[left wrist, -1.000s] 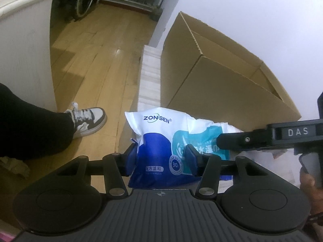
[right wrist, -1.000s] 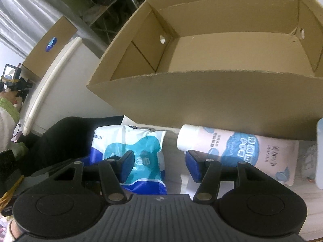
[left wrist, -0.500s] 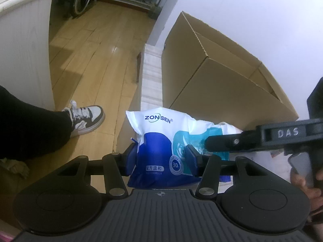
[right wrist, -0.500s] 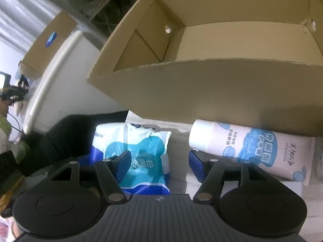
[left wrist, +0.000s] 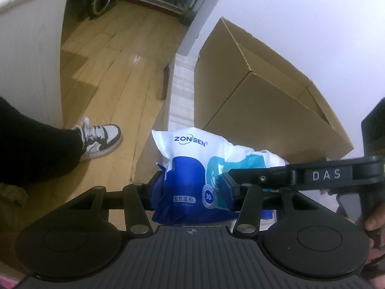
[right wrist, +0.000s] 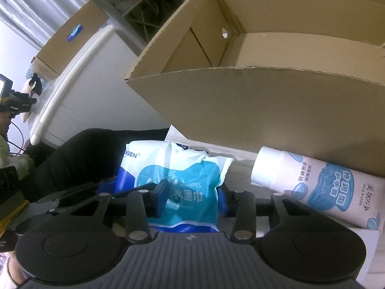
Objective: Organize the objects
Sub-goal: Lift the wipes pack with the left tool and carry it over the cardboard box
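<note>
Left wrist view: left tool point(left wrist: 191, 189) clamped on the wet-wipes pack point(left wrist: 192, 168) lying before the open cardboard box point(left wrist: 264, 110); right tool point(right wrist: 191, 198) closing around that pack's other end; lift both ends level, clearing the box wall.

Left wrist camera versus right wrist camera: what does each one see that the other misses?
Only the left wrist view shows the wooden plank floor and a black-and-white sneaker.

Only the right wrist view shows the white-capped pink lotion tube lying in front of the box, and the box's bare inside.

Both show the blue-and-white wet-wipes pack, with the left gripper clamped on it and the right gripper closing on it, and the open brown cardboard box.
</note>
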`<state>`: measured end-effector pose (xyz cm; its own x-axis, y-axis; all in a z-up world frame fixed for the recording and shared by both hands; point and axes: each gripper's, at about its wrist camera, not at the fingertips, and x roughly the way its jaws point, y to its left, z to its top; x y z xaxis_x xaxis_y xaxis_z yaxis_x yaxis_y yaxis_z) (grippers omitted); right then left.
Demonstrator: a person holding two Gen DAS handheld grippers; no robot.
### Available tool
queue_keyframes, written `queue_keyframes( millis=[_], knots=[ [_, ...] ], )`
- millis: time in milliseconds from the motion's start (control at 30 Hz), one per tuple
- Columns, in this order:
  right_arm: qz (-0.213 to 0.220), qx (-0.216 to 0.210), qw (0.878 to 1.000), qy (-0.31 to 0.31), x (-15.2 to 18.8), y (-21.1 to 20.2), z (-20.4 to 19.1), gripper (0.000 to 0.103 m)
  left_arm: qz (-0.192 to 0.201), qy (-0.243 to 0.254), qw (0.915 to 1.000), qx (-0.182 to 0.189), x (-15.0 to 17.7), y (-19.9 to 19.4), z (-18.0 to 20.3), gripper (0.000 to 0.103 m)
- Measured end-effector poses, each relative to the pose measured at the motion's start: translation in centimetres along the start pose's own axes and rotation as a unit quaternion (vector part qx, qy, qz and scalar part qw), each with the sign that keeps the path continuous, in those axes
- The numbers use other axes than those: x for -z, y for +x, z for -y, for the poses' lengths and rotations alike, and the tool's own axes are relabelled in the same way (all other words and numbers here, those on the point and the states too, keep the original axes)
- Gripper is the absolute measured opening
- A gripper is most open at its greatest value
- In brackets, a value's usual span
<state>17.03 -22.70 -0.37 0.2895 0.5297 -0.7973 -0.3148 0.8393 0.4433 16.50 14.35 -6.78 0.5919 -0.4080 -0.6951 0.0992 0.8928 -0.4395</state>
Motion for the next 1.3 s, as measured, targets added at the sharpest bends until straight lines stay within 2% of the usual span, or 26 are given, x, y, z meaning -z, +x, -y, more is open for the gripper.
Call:
queue_keyframes(
  millis=[100,233,600,1000,1300],
  knots=[
    [-0.001,0.001,1.000,-0.005,-0.2,0.0,-0.2,0.041,-0.001,-0.006,1.0000,0.002,0.0,-0.1,-0.1,0.048],
    [-0.001,-0.018,1.000,0.018,-0.3,-0.1,0.6,0.037,0.001,0.001,1.0000,0.003,0.1,-0.5,0.0,0.048],
    [0.047,-0.034,0.998,0.023,0.4,-3.2,0.2,0.034,0.030,0.030,0.9991,0.007,-0.5,-3.2,2.2,0.047],
    [0.133,-0.045,0.990,-0.007,-0.3,-12.2,-1.4,0.034,0.092,0.087,0.9915,0.028,-2.7,-8.1,8.1,0.047],
    [0.180,-0.048,0.982,-0.020,-3.7,-16.7,-0.8,0.034,0.133,0.116,0.9835,0.040,-5.4,-8.1,12.1,0.047]
  ],
)
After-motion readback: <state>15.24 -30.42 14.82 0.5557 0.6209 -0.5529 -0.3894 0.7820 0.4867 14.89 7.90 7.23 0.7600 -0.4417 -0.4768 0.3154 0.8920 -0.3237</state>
